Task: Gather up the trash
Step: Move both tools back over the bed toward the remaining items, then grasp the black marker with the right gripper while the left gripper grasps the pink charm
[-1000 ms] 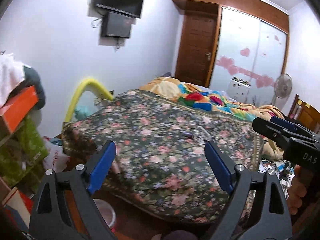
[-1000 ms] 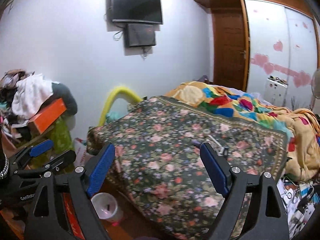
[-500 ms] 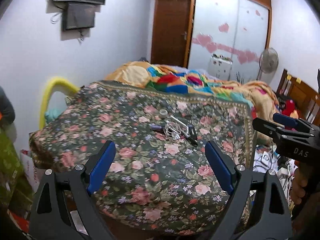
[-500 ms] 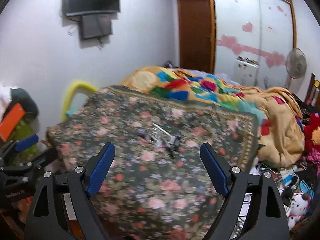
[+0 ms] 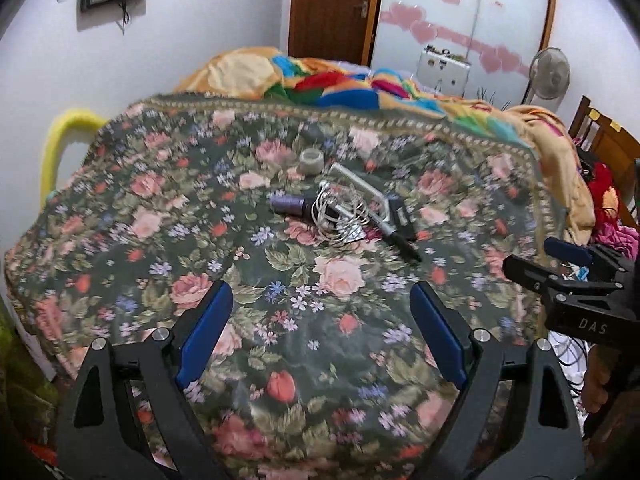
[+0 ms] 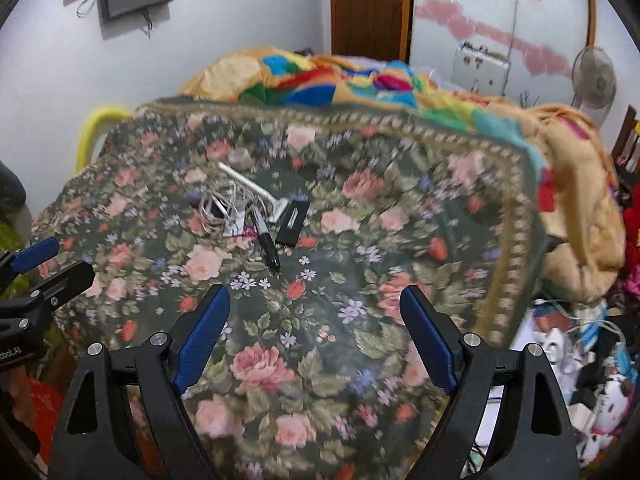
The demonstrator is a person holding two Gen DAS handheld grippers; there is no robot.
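A small heap of items lies on the floral bedspread (image 5: pixel 160 240): a coiled white cable (image 5: pixel 336 212), a purple cylinder (image 5: pixel 288 205), a black marker (image 5: pixel 394 236), a silver razor (image 5: pixel 360 182), a flat black item (image 5: pixel 402 216) and a small round jar (image 5: pixel 311 161). The right wrist view shows the cable (image 6: pixel 222 206), marker (image 6: pixel 266 238), razor (image 6: pixel 256 188) and black item (image 6: pixel 294 222). My left gripper (image 5: pixel 322 332) is open and empty, hovering short of the heap. My right gripper (image 6: pixel 314 336) is open and empty, to the right of the left one.
A colourful quilt (image 5: pixel 360 88) lies behind the bedspread. A yellow tube (image 5: pixel 60 140) stands at the bed's left. A wooden door (image 5: pixel 332 8), wardrobe and fan (image 5: pixel 550 74) are at the back. Cluttered cables and toys (image 6: pixel 580 360) cover the floor on the right.
Both grippers have risen and swung right over the bed, closer to the heap of items. The floor, bowl and left-side clutter have dropped out of view. Both stay open.
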